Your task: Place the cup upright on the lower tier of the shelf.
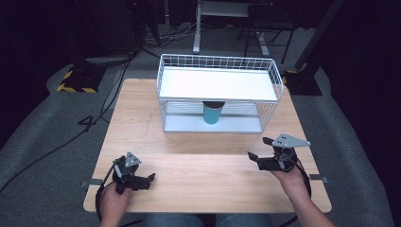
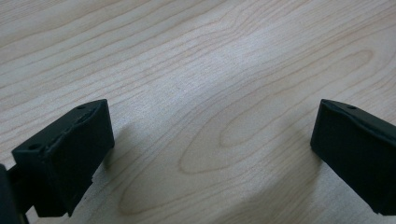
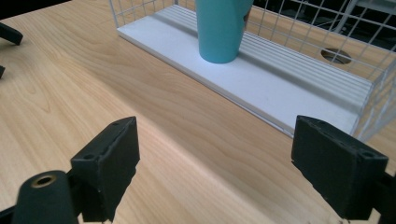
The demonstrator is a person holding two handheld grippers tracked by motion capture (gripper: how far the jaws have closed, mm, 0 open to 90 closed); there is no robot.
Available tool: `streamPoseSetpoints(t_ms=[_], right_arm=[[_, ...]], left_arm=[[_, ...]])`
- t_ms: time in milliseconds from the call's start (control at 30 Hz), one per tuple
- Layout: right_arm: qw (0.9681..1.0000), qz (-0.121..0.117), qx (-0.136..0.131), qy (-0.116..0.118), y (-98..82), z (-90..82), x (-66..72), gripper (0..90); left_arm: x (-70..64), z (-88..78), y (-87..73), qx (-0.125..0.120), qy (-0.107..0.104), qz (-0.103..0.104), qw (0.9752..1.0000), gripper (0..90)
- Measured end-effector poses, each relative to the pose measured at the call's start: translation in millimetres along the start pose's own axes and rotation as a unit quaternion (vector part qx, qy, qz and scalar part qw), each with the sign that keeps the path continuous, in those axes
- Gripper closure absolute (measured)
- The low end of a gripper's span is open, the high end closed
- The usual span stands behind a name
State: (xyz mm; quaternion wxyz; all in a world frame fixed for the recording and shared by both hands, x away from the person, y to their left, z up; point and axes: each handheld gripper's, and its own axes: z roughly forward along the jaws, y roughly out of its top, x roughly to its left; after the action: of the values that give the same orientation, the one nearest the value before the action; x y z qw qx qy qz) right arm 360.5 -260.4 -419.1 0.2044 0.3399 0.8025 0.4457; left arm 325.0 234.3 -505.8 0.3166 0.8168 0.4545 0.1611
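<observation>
Cables snake over the grey carpet left of my pale wood table, in a dark room. My left gripper hovers low at the near edge, jaws spread wide over bare grain. Centre back, a white wire rack holds a teal cup upright on its lower shelf. My right gripper faces it, jaws spread.

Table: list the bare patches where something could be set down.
The table is bare left of the wire rack and across the front between the left gripper and right gripper. The rack's top shelf is bare too; a teal cup stands on the lower one.
</observation>
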Motion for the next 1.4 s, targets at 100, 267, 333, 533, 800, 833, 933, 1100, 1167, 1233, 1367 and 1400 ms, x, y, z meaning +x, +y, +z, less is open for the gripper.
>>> streamPoseSetpoints(t_ms=[100, 267, 333, 533, 800, 833, 933, 1100, 1167, 1233, 1367, 1400], right_arm=[[1.0000, 0.005, -0.002, 0.001, -7.9, -7.4, -1.7, 15.7], [0.9999, 0.013, -0.002, 0.008, -24.5, -17.2, -6.1, 15.7], [0.9998, 0.015, -0.001, 0.010, -31.7, -20.2, -7.7, 15.7], [0.9999, 0.015, -0.002, -0.003, -56.3, -24.1, -9.2, 15.7], [0.9988, 0.036, 0.033, -0.006, -79.5, -15.2, -7.4, 15.7], [0.9987, 0.037, 0.036, -0.006, -80.8, -14.5, -7.0, 15.7], [0.9981, 0.035, 0.050, -0.004, -85.6, -10.3, -5.3, 15.7], [0.9965, 0.022, 0.080, -0.005, -92.1, -2.4, -2.9, 15.8], [0.9962, 0.022, 0.084, -0.003, -93.5, -1.1, -2.8, 15.8], [0.9958, 0.020, 0.089, -0.004, -94.7, 0.0, -2.4, 15.8], [0.9952, 0.014, 0.097, -0.006, -96.5, 1.3, -1.7, 15.7], [0.9952, 0.012, 0.097, -0.006, -97.1, 1.7, -1.9, 15.7]], left_arm=[[0.1, -0.1, 0.0, 0.000, 0.001, 0.001, 1.0000, 0.0], [0.0, 0.0, 0.0, 0.000, 0.000, 0.000, 1.0000, 0.0], [0.1, -0.1, 0.0, 0.000, 0.001, 0.001, 1.0000, 0.1], [0.1, 0.0, 0.0, 0.000, 0.000, 0.000, 1.0000, 0.0], [0.0, 0.0, 0.0, 0.000, 0.000, 0.000, 1.0000, 0.0], [0.0, 0.1, 0.0, 0.000, 0.000, 0.000, 1.0000, 0.0], [0.0, 0.0, 0.0, 0.000, 0.000, 0.000, 1.0000, 0.0], [0.0, 0.0, 0.0, 0.000, 0.000, 0.000, 1.0000, 0.0], [0.1, 0.0, 0.0, 0.000, 0.000, 0.000, 1.0000, 0.0], [0.0, 0.0, 0.0, 0.000, 0.000, 0.000, 1.0000, 0.0], [0.0, 0.0, 0.0, 0.000, 0.000, 0.000, 1.0000, 0.0], [0.1, 0.0, 0.0, 0.000, 0.000, 0.000, 1.0000, 0.0]])
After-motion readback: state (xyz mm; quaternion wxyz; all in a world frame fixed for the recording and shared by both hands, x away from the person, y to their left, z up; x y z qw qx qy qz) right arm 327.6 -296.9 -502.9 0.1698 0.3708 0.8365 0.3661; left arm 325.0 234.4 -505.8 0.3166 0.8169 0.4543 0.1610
